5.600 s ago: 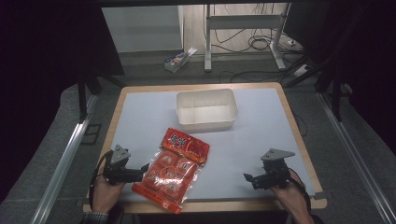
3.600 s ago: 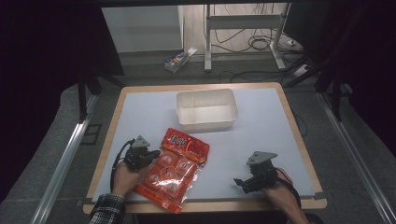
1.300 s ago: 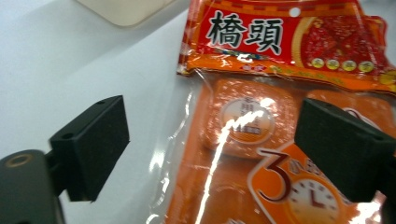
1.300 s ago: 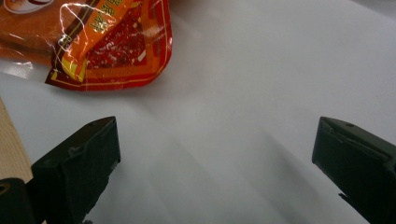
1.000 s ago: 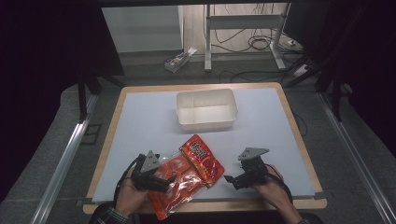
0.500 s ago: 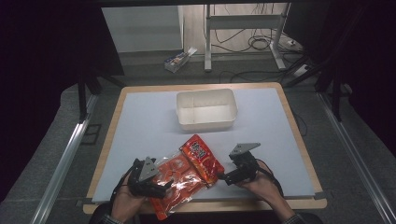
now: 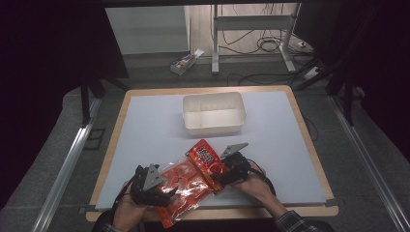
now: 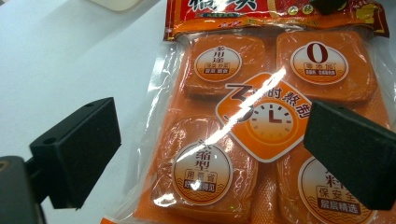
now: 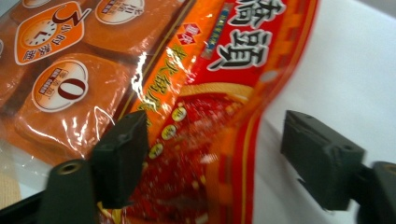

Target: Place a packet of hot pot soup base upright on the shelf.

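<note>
An orange and red snack packet (image 7: 191, 179) lies slanted near the table's front edge, several orange blocks showing through its clear film (image 8: 261, 116). My left gripper (image 7: 164, 191) is at its lower left end. Its jaws stand wide apart over the packet, left gripper (image 8: 212, 156) with one jaw above bare table and the other above the film, pressing nothing. My right gripper (image 7: 221, 175) is at the red header end (image 9: 219, 93). The jaws of the right gripper (image 9: 224, 163) have just been closing with the header's edge between them, and a gap still shows on one side.
A white rectangular tub (image 7: 214, 113) stands behind the packet, mid-table. The pale tabletop (image 7: 290, 145) has a wooden rim. Metal rails run along both sides, and a small box (image 7: 185, 59) and cables lie on the floor beyond.
My right gripper has slid left up to the packet's red end. The left hand has hardly moved, and the packet has stayed about where it was.
</note>
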Motion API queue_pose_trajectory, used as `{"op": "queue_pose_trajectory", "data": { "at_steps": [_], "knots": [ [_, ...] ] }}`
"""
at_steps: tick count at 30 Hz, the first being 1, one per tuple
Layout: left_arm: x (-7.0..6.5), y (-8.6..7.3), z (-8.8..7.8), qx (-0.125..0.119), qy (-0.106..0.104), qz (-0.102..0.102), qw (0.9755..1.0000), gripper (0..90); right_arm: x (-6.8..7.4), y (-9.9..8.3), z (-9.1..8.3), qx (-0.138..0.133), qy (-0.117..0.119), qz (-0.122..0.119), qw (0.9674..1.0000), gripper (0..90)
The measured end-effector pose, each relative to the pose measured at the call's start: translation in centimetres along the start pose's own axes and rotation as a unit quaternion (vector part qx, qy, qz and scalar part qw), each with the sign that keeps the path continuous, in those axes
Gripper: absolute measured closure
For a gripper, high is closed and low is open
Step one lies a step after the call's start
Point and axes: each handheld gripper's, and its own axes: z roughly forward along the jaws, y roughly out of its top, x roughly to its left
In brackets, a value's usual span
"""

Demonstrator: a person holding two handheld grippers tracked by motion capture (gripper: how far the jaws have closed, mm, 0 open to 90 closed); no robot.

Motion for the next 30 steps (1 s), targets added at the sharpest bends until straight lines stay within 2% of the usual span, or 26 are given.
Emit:
{"op": "queue_pose_trajectory", "data": {
  "at_steps": [3, 7, 10, 12, 13, 14, 16, 17, 18, 19, 23, 25, 30],
  "knots": [
    [-0.2, 0.0, 0.1, 0.004, 0.004, 0.007, 1.0, 4.5, 0.0, 0.3, 0.3, 0.002, 0.005, -0.008, 1.0, 30.6],
    [-0.4, 0.1, 0.2, 0.008, 0.008, 0.016, 0.9998, 4.6, 0.2, 1.0, 1.1, -0.008, 0.023, -0.014, 0.9996, 39.1],
    [-0.5, 0.1, 0.2, 0.011, 0.009, 0.021, 0.9997, 4.7, 0.4, 1.8, 1.7, -0.008, 0.026, -0.025, 0.9993, 50.3],
    [-0.6, 0.1, 0.3, 0.012, 0.011, 0.023, 0.9996, 4.7, 0.2, 2.1, 2.0, -0.007, 0.038, -0.019, 0.9991, 57.8],
    [-0.6, 0.1, 0.3, 0.012, 0.011, 0.023, 0.9996, 4.7, 0.2, 2.1, 2.0, -0.007, 0.038, -0.019, 0.9991, 57.8],
    [-0.6, 0.1, 0.3, 0.012, 0.012, 0.024, 0.9996, 4.7, 0.0, 2.5, 2.4, -0.007, 0.054, -0.012, 0.9984, 67.0],
    [-0.6, 0.1, 0.3, 0.012, 0.012, 0.025, 0.9995, 4.7, -0.1, 2.8, 2.8, -0.001, 0.07, -0.001, 0.9975, 76.3],
    [-0.6, 0.1, 0.3, 0.012, 0.012, 0.025, 0.9995, 4.7, -0.1, 2.8, 2.8, -0.001, 0.07, -0.001, 0.9975, 76.3],
    [-0.6, 0.1, 0.2, 0.013, 0.012, 0.024, 0.9996, 4.7, 0.0, 3.0, 2.9, 0.004, 0.077, 0.003, 0.997, 83.6],
    [-0.5, 0.0, 0.2, 0.013, 0.011, 0.023, 0.9996, 4.7, 0.2, 3.1, 2.9, 0.008, 0.075, 0.003, 0.9971, 86.3],
    [-0.4, 0.0, 0.2, 0.012, 0.01, 0.02, 0.9997, 4.6, 0.6, 3.7, 2.5, 0.018, 0.068, -0.001, 0.9975, 89.0],
    [-0.4, 0.0, 0.2, 0.011, 0.01, 0.017, 0.9998, 4.4, 0.9, 4.1, 2.4, 0.029, 0.06, -0.014, 0.9977, 89.1],
    [-0.2, 0.0, 0.1, 0.009, 0.011, 0.013, 0.9998, 4.0, 0.9, 5.1, 1.6, 0.031, 0.066, -0.011, 0.9973, 89.1]
  ]
}}
